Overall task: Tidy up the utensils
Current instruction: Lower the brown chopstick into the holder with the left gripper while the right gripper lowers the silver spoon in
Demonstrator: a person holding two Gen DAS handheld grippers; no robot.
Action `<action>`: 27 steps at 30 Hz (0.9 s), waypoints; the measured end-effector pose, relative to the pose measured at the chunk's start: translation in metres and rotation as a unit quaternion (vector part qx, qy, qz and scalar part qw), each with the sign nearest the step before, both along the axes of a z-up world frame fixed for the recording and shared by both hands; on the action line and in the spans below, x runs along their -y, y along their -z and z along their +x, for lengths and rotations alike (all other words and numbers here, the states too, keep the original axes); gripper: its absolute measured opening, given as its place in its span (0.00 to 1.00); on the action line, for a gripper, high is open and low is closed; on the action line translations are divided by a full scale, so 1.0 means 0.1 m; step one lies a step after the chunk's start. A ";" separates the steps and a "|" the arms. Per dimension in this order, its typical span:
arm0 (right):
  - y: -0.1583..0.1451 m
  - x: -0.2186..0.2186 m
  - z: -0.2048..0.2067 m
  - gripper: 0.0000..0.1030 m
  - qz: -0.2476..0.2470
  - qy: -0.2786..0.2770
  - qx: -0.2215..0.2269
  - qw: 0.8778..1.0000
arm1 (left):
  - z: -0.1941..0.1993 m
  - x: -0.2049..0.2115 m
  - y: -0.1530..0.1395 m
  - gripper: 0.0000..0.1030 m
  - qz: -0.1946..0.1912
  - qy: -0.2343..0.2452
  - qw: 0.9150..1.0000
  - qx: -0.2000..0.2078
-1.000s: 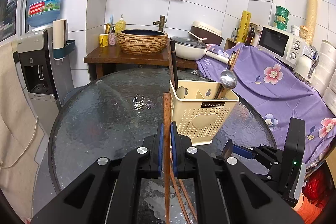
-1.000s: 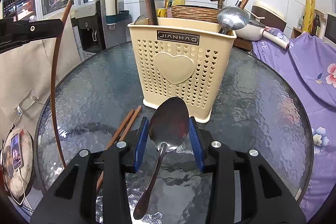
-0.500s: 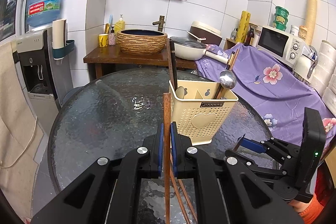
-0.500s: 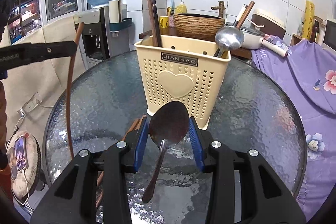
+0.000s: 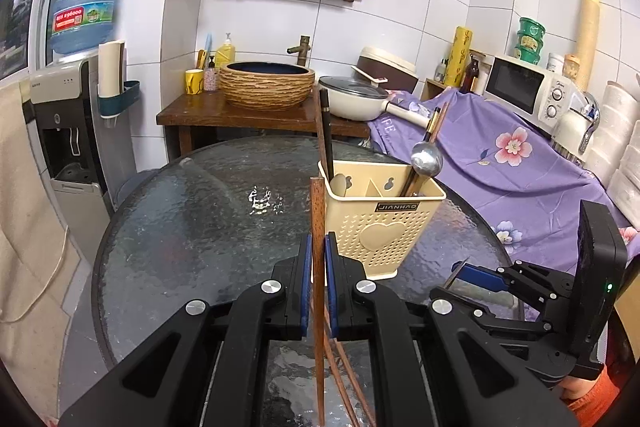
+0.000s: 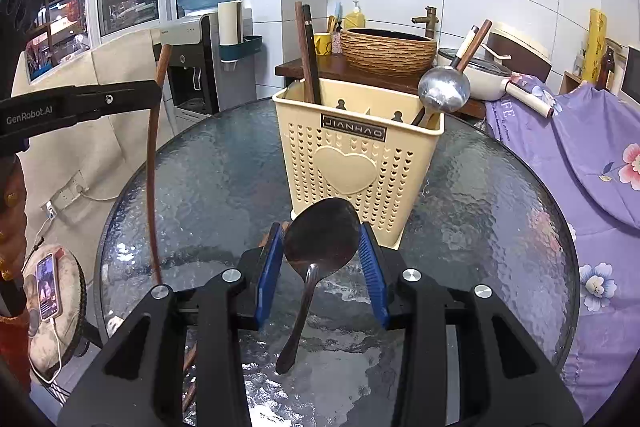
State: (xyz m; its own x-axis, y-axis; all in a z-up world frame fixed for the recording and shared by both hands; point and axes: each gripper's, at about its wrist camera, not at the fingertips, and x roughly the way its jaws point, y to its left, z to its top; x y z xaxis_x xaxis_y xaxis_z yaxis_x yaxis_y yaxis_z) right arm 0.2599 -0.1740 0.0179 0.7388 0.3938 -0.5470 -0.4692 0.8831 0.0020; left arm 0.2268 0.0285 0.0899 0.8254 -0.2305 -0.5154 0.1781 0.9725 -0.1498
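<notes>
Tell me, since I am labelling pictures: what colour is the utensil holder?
Cream utensil holder, best in the right wrist view.

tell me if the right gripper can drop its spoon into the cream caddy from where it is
Probably yes. The right gripper, shut on the spoon, sits just in front of the caddy with nothing between. It needs to lift above the rim; the middle slot looks free, with a ladle at the right end.
</notes>
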 end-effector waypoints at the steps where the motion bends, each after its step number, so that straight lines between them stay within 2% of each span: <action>1: -0.02 0.00 0.00 0.38 0.001 -0.001 0.001 1.000 | -0.01 -0.01 -0.01 0.07 0.000 0.000 1.000 0.001; 9: -0.25 0.05 0.03 0.38 0.017 -0.013 0.010 1.000 | -0.04 -0.02 -0.17 0.07 0.000 0.016 1.000 0.014; 12: -0.40 0.08 0.06 0.38 0.026 -0.014 0.021 0.999 | -0.04 0.01 -0.33 0.07 0.000 0.027 0.999 0.027; 19: -0.94 0.12 0.19 0.38 0.024 0.002 0.085 0.996 | 0.03 0.12 -0.96 0.07 -0.010 0.053 0.995 0.083; 23: -1.31 0.11 0.35 0.38 0.030 0.009 0.119 0.992 | 0.20 0.24 -1.33 0.07 -0.012 0.057 0.993 0.106; 27: -1.56 0.09 0.56 0.38 0.028 0.025 0.153 0.988 | 0.40 0.35 -1.57 0.06 -0.004 0.046 0.991 0.123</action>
